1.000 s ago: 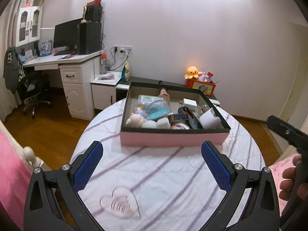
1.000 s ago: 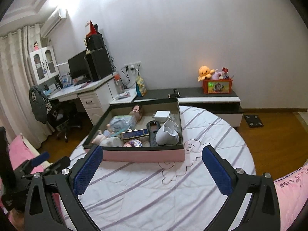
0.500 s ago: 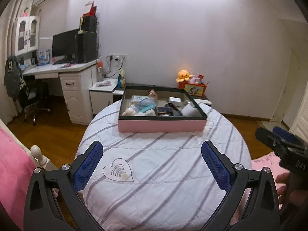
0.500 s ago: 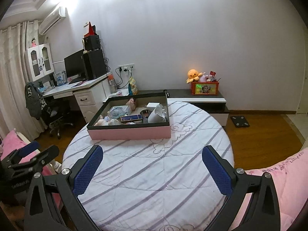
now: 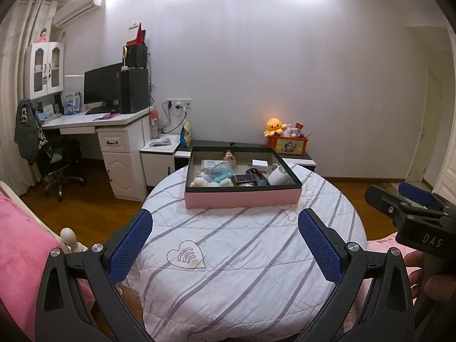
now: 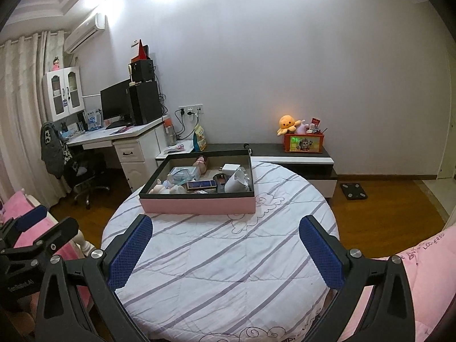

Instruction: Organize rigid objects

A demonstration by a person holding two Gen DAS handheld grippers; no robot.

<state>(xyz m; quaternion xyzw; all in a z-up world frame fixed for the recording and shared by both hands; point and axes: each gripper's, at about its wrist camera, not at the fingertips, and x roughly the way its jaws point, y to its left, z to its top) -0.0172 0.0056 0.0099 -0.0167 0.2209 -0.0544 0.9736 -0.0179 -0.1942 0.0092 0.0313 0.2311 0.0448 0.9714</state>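
Currently positioned well back from the round bench (image 5: pixel 242 256), draped in a white cloth with purple stripes. Left tool (image 5: pixel 225 248): spread wide, blue pads (image 5: pixel 129 245) far apart, nothing held. Right tool (image 6: pixel 226 249): likewise spread wide, blue pads (image 6: pixel 320 253) far apart, nothing held; also visible at the right edge of the left wrist view, gripped by a hand (image 5: pixel 433 276). Pink box (image 5: pixel 242 196) with black rim and lining: resting on the far part of the bench, well apart from both tools. Contents lying loose inside the box: small doll (image 5: pixel 199 181) at the near left corner, clear blue pouch (image 5: pixel 219 171) beside it, second doll (image 5: pixel 229 156) toward the far wall, white adapter (image 5: pixel 260 164) at the far right, dark flat case (image 5: pixel 242 178) near the middle, white cup (image 5: pixel 279 175) tipped on its side at the right wall. Heart-shaped embroidery (image 5: pixel 186 256) on the cloth near the left tool. Behind the bench: low cabinet carrying an orange plush octopus (image 6: pixel 287 122) on a red crate (image 6: pixel 303 142). White desk (image 6: pixel 119 136) with monitor at the left. Pink bedding (image 6: pixel 413 285) at the lower right of the right wrist view.
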